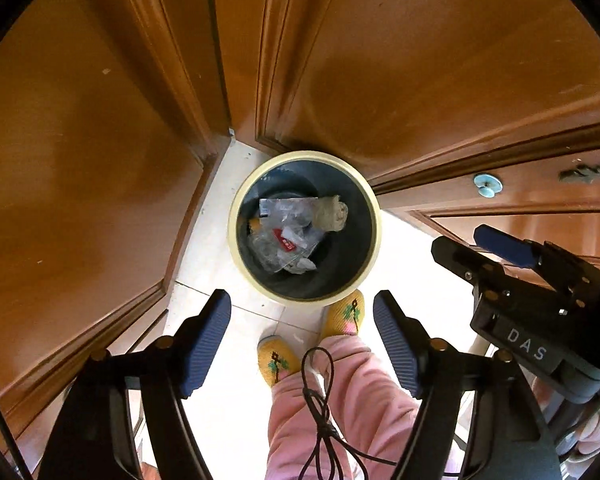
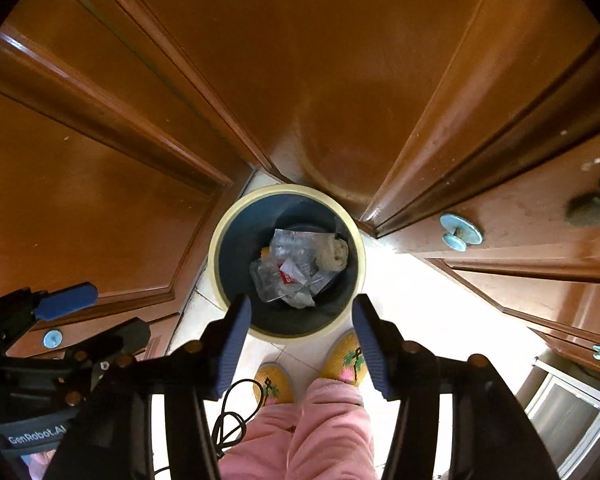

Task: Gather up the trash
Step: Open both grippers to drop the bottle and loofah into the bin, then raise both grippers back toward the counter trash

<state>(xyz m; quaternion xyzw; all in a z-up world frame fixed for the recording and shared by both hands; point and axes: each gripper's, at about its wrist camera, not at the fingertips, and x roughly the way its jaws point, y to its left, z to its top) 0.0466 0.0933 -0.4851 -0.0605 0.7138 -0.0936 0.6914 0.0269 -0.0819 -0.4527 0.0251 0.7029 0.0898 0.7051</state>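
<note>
- Trash [image 1: 288, 236] lies in the bin at frame centre: clear plastic wrappers, a red label too blurred to read.
- Left hand-held gripper [image 1: 302, 344], low in frame, spread and empty.
- Right hand-held gripper [image 2: 300, 344] likewise spread; its body reads "DAS".
- Bin [image 2: 216, 264] stands against the wooden doors [image 2: 320, 80].

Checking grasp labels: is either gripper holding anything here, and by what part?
Nothing. The left gripper and right gripper are both open and empty above the bin.
</note>
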